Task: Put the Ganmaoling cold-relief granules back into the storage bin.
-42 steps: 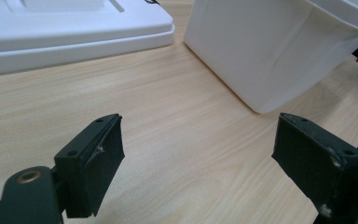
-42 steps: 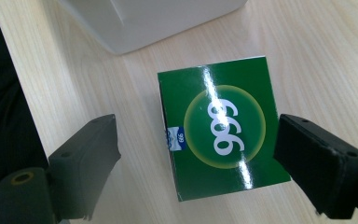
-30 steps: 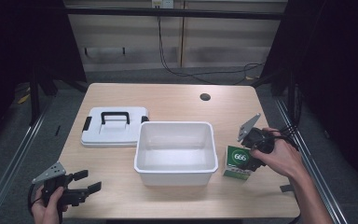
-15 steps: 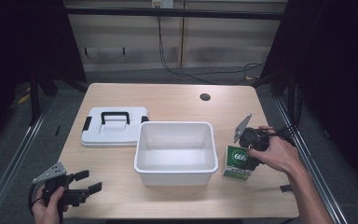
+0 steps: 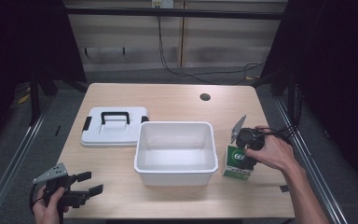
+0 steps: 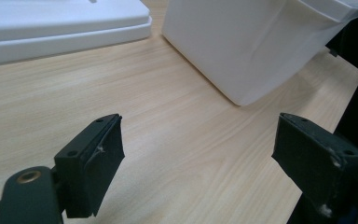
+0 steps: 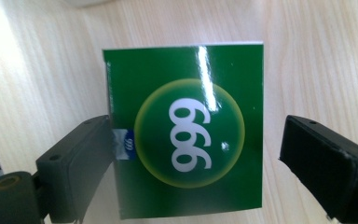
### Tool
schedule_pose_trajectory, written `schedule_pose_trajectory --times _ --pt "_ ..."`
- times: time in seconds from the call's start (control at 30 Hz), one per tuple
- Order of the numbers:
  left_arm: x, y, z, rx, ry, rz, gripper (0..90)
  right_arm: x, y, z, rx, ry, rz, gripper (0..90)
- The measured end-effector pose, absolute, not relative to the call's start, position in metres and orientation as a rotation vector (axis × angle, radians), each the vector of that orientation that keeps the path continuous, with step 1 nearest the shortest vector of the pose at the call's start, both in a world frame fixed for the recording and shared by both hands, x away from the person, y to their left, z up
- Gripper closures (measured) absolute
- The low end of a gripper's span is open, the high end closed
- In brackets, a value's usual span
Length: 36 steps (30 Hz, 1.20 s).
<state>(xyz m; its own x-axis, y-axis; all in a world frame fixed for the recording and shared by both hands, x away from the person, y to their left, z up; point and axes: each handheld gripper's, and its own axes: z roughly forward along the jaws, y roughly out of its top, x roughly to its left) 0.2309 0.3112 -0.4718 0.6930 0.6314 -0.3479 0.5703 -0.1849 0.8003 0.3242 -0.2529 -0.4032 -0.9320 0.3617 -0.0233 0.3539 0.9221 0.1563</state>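
Green box (image 5: 237, 163) with a white "999" in a yellow-ringed circle, standing on the wooden table (image 5: 168, 100) just to the right of the white tub (image 5: 175, 151), close to its right wall but whether touching cannot be told. Seen from the right gripper view, top face of the box (image 7: 186, 130) between the two black jaws, the left jaw against or nearly against the box edge, the right jaw a clear gap away from it. Right gripper (image 5: 245, 148) directly over the box, jaws spread wider than the box, nothing clamped, held from the right by the person's right hand (image 5: 268, 153) with a cable trailing off behind and a grey three-cornered plate tilted up on its left side.

White tub open-topped, at the middle of the table. White lid (image 5: 114, 126) with a black handle and black side clips lying flat just to the left of the tub and a little farther back, near but apart from it. Small dark round hole (image 5: 205, 97) in the tabletop behind the tub, toward the right.

Left gripper (image 5: 86, 183) near the front edge, well to the left of the tub, held low in the left hand (image 5: 49, 210), jaws wide apart with bare wood between them. From the left gripper view, tub wall (image 6: 256, 46) ahead and to the right, lid edge (image 6: 60, 28) at upper left
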Motion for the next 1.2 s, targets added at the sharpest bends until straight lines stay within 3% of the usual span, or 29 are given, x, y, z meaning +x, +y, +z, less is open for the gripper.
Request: schedule_pose_trajectory --times 1.2 --pt "0.231 0.313 -0.472 1.853 0.952 0.077 15.8 0.328 -0.247 -0.425 0.522 3.114 0.141 13.2"
